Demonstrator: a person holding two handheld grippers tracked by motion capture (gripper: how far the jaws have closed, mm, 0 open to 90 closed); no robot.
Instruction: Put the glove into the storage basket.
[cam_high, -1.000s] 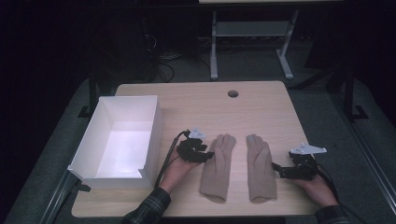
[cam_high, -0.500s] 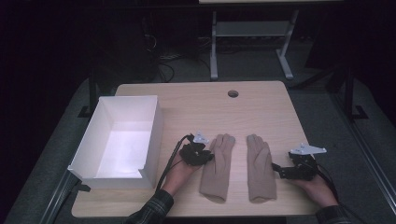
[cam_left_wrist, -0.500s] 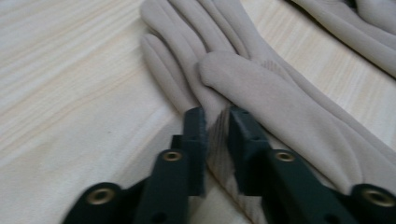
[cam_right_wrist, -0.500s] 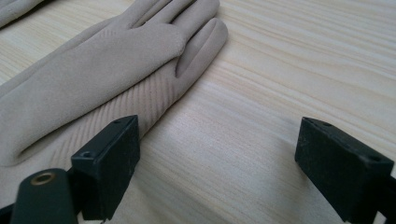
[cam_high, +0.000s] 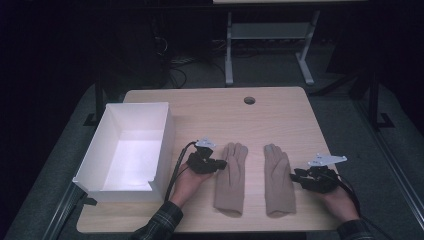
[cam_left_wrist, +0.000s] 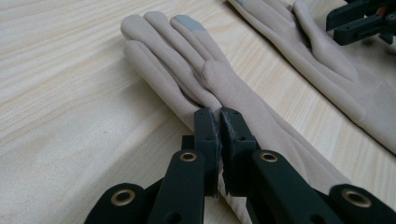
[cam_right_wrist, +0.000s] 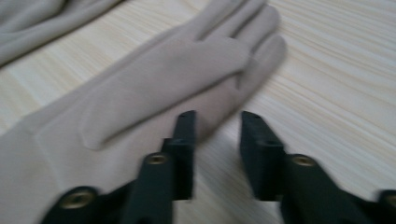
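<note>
Two beige gloves lie flat and side by side on the wooden table (cam_high: 210, 110), fingers pointing away. My left gripper (cam_high: 220, 163) is at the outer edge of the left glove (cam_high: 231, 177). Its jaws have just been closing and now stand shut (cam_left_wrist: 219, 122) on that glove's edge (cam_left_wrist: 187, 60). My right gripper (cam_high: 296, 177) is at the outer edge of the right glove (cam_high: 278, 179). Its jaws (cam_right_wrist: 217, 126) have just been closing too but still stand apart, one above the glove (cam_right_wrist: 163, 70), the other above bare wood.
An empty white box (cam_high: 125, 150) stands at the table's left side, close to my left forearm. A round cable hole (cam_high: 249, 100) sits near the far edge. Past the table, a metal stand's legs (cam_high: 265, 45) rise from the dark floor.
Both hands stay where they were beside the gloves. The left gripper's jaws look drawn together at the left glove's edge.
</note>
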